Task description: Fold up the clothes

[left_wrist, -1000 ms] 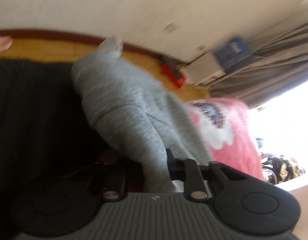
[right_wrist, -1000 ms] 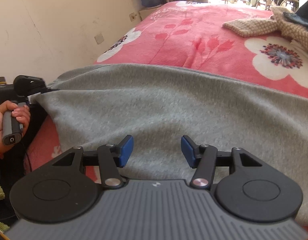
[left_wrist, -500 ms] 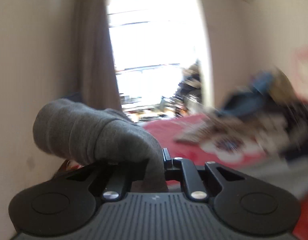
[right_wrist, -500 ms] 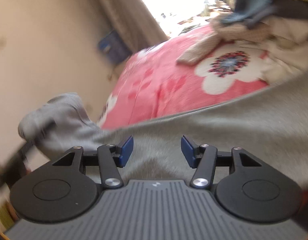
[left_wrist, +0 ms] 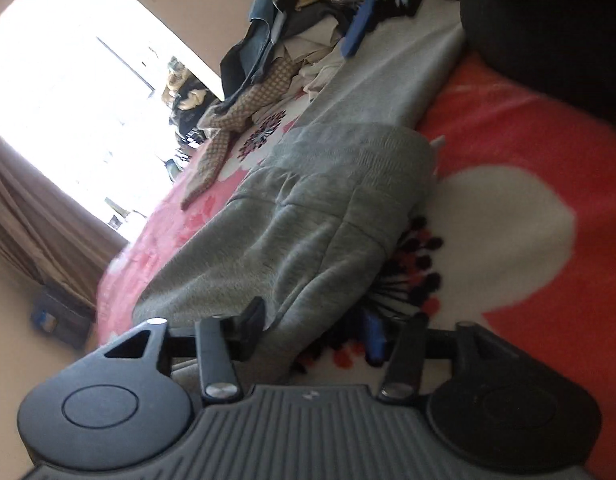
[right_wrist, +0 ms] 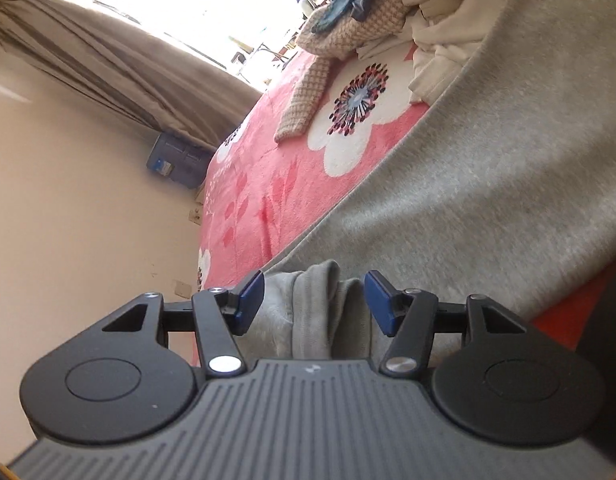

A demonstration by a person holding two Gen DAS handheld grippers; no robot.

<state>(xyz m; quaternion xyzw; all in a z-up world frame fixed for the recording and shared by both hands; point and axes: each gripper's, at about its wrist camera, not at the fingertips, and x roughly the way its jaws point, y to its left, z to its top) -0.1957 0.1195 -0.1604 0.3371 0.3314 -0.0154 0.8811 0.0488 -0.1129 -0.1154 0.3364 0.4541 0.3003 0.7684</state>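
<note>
Jaws of our left gripper (left_wrist: 313,334) have just been opening and now stand apart, nothing pinched; a second ago they clamped the grey garment (left_wrist: 327,216), now folded over on the pink blanket (left_wrist: 519,240). Our right gripper (right_wrist: 313,300) gapes too. Soft, limp fleece: we'd take its ribbed edge.

Home bedroom: floral bed blanket (right_wrist: 268,184), curtain (right_wrist: 120,68), clothes pile (left_wrist: 308,32).
</note>
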